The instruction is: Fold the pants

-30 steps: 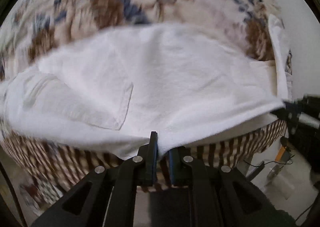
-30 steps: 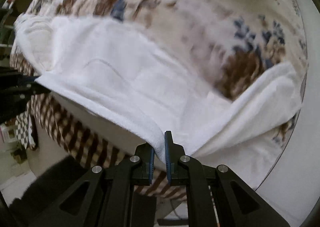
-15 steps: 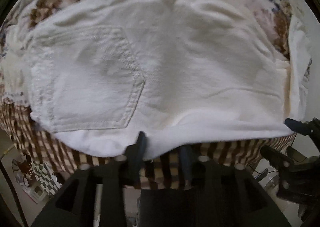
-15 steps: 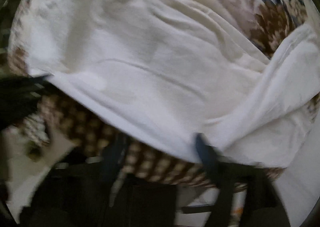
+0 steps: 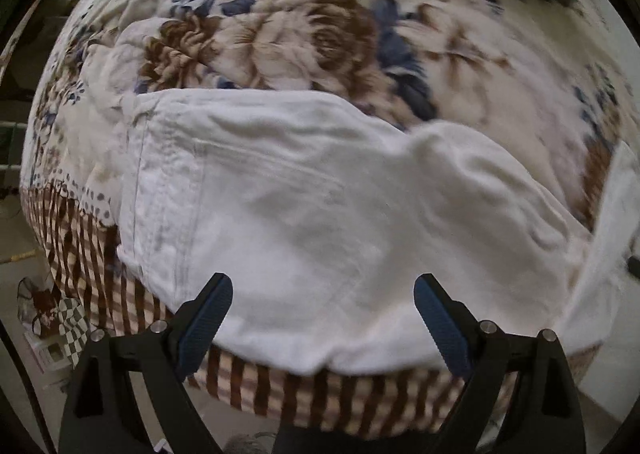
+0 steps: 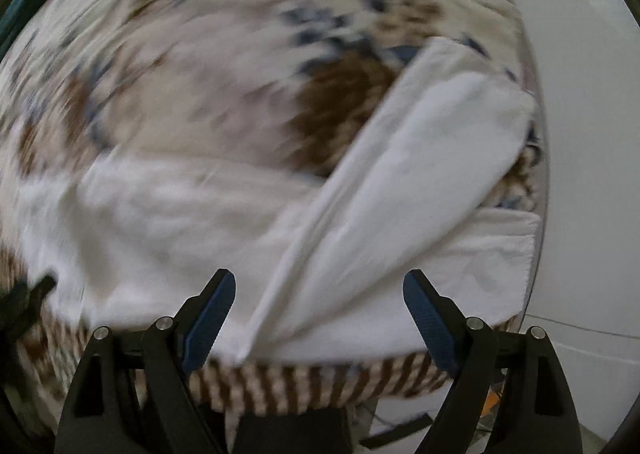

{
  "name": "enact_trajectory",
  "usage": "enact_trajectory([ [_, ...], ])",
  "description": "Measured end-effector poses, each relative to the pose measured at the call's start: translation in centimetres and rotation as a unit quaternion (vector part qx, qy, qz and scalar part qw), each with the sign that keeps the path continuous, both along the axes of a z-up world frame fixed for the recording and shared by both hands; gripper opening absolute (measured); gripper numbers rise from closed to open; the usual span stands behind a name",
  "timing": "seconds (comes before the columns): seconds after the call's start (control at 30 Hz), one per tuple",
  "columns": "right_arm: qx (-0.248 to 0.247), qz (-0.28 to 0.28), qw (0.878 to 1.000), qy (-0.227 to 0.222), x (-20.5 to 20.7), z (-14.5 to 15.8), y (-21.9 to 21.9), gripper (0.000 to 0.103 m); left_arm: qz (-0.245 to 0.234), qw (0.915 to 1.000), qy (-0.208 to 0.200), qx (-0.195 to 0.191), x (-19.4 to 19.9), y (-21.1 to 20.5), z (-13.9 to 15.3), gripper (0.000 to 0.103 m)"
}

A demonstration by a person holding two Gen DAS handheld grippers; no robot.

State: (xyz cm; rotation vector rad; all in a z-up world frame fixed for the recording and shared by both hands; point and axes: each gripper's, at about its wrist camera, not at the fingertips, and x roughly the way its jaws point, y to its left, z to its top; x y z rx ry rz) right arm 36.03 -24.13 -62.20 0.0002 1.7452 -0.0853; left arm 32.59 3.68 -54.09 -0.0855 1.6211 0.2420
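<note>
White pants [image 5: 320,214] on floral blanket [image 5: 320,34]

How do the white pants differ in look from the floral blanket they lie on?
The white pants are plain white with stitched seams, while the floral blanket bears brown and blue flowers on cream. The pants cover only the near part by the edge; the blanket spreads well beyond them. The pants are doubled, one leg angled over another layer; the blanket lies spread as a single surface. Both are soft, wrinkled cloth, and neither gripper touches them.
</note>
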Motion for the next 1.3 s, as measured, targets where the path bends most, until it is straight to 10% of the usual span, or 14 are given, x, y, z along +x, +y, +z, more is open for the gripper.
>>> enact_trajectory([
  [0.37, -0.096, -0.073, 0.993, 0.012, 11.6, -11.5, -5.4, 0.083, 0.032, 0.9989, -0.01, 0.032, 2.9, 1.9, -4.7, 0.093],
  [0.43, -0.101, -0.073, 0.992, 0.023, 12.4, -12.8, -5.3, 0.064, 0.029, 0.999, -0.007, 0.033, 2.9, 1.8, -5.0, 0.093],
  [0.53, -0.12, -0.073, 0.99, 0.003, 12.9, -12.5, -5.4, 0.005, 0.02, 0.9991, -0.002, 0.038, 2.6, 1.6, -5.1, 0.093],
  [0.73, -0.057, -0.186, 0.977, -0.089, 8.8, -4.7, -10.8, 0.005, 0.007, 0.9989, -0.019, 0.043, 1.6, 0.3, -3.5, 0.093],
  [0.9, -0.043, -0.336, 0.931, -0.137, -1.9, 1.2, -19.7, 0.005, 0.01, 0.9967, -0.067, 0.044, 0.9, -0.7, -1.0, 0.093],
  [1.13, -0.05, -0.411, 0.908, -0.061, -13.7, -4.7, -24.9, 0.006, 0.032, 0.9983, -0.044, 0.023, 1.0, -1.4, -2.7, 0.093],
  [1.3, -0.037, -0.47, 0.882, -0.012, -16.8, -7.3, -24.9, 0.059, 0.037, 0.9983, -0.038, 0.023, -0.4, -1.5, -1.7, 0.093],
])
